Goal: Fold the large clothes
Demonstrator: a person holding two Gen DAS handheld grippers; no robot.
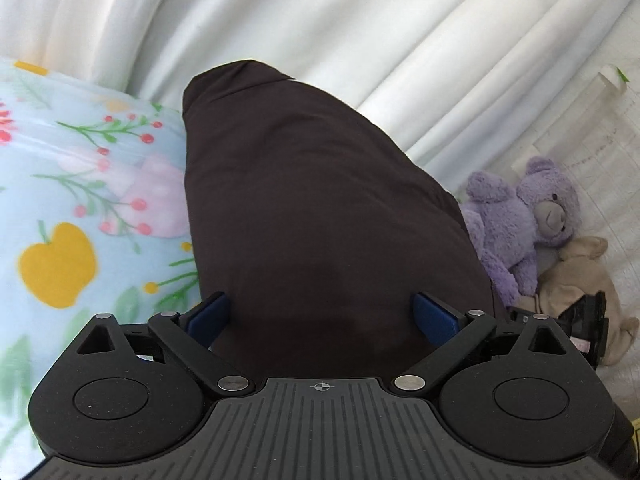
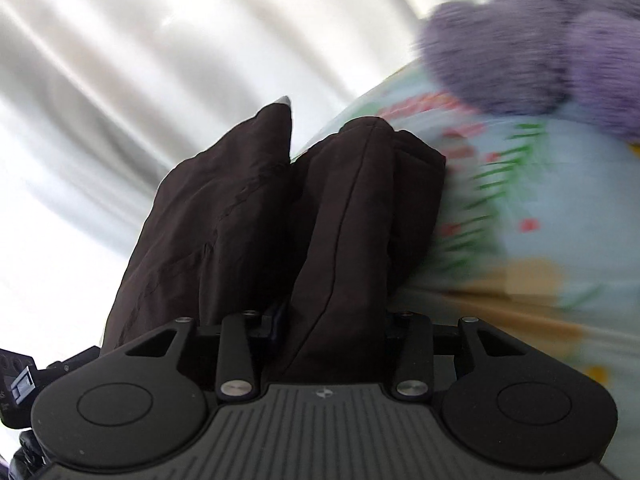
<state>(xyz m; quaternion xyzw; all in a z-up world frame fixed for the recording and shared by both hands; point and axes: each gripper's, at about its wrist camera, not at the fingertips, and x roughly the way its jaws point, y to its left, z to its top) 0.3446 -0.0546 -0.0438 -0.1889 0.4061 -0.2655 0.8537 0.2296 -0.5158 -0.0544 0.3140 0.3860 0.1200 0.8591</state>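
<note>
The dark brown garment (image 1: 320, 200) lies in a long folded strip on a floral blanket (image 1: 80, 200), running away from me. My left gripper (image 1: 322, 316) hovers over its near end, open wide, with its blue pads (image 1: 208, 316) standing either side of the cloth and apart from it. In the right wrist view the garment (image 2: 224, 220) is bunched into thick upright folds. My right gripper (image 2: 334, 320) is shut on one of them, and the fold fills the gap between its fingers.
A purple teddy bear (image 1: 520, 216) and a beige plush toy (image 1: 576, 280) lie to the right of the garment. The purple bear (image 2: 520, 40) sits close above the right gripper's view. White curtains (image 1: 360, 20) hang behind the bed.
</note>
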